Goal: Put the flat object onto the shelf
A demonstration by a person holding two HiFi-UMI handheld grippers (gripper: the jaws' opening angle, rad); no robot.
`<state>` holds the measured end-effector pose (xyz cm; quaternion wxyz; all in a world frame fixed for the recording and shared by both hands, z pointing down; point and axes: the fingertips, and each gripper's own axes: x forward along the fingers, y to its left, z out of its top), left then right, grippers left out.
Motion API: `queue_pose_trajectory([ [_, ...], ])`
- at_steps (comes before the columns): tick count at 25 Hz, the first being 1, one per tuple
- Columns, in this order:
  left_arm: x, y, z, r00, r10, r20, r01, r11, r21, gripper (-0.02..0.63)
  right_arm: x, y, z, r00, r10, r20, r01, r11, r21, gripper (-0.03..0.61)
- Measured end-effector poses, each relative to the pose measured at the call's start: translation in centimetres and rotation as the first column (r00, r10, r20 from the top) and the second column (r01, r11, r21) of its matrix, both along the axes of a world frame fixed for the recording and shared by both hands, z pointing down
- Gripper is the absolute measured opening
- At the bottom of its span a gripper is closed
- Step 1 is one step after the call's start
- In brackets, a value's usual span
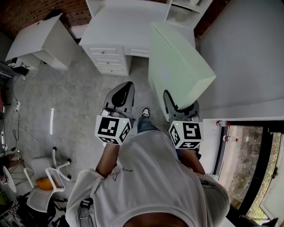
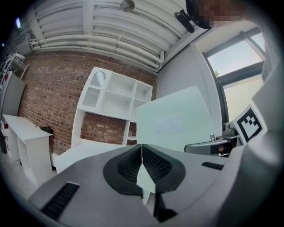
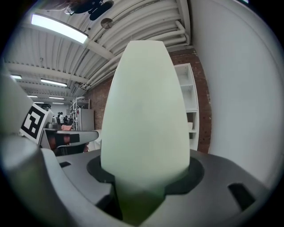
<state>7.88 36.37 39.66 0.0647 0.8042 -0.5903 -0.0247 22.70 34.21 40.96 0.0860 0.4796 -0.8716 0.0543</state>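
The flat object is a pale green board (image 1: pixel 177 62), and my right gripper (image 1: pixel 179 104) is shut on its near edge, holding it tilted up ahead of me. In the right gripper view the board (image 3: pixel 146 119) fills the middle and hides the fingertips. My left gripper (image 1: pixel 120 95) hovers beside it on the left, apart from the board, its jaws shut together (image 2: pixel 142 148) with nothing between them. The white cubby shelf (image 1: pixel 186 11) stands on the desk straight ahead. It also shows in the left gripper view (image 2: pixel 117 99) against the brick wall, behind the board (image 2: pixel 175 119).
A white desk with drawers (image 1: pixel 120 31) carries the shelf. Another white desk (image 1: pixel 40 40) stands at the far left. A grey wall (image 1: pixel 248 53) runs along the right, with a window (image 1: pixel 248 164) below it. A white chair (image 1: pixel 49 177) sits at the lower left on the concrete floor.
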Motion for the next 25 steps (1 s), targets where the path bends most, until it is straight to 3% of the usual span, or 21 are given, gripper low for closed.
queue_pose_trajectory([
  [11,-1.4,-11.9,-1.2,0.998,-0.049,0.026,0.049,0.999,-0.005,0.015,-0.7,-12.1,-0.8,0.999,-0.039,0.012,0.039,0.999,0.012,0.275],
  [16,-0.7,-16.2,-1.2,0.983,-0.077,0.165,0.075,0.997,0.013,0.015,-0.6,-16.5,-0.3,0.998,-0.056,0.015,0.056,0.998,0.0,0.275],
  [25,-1.5,-21.6,-0.7,0.985,-0.082,0.153,0.085,0.996,-0.013,0.015,-0.8,-22.3,0.6,0.999,-0.047,-0.009,0.047,0.999,-0.024,0.276],
])
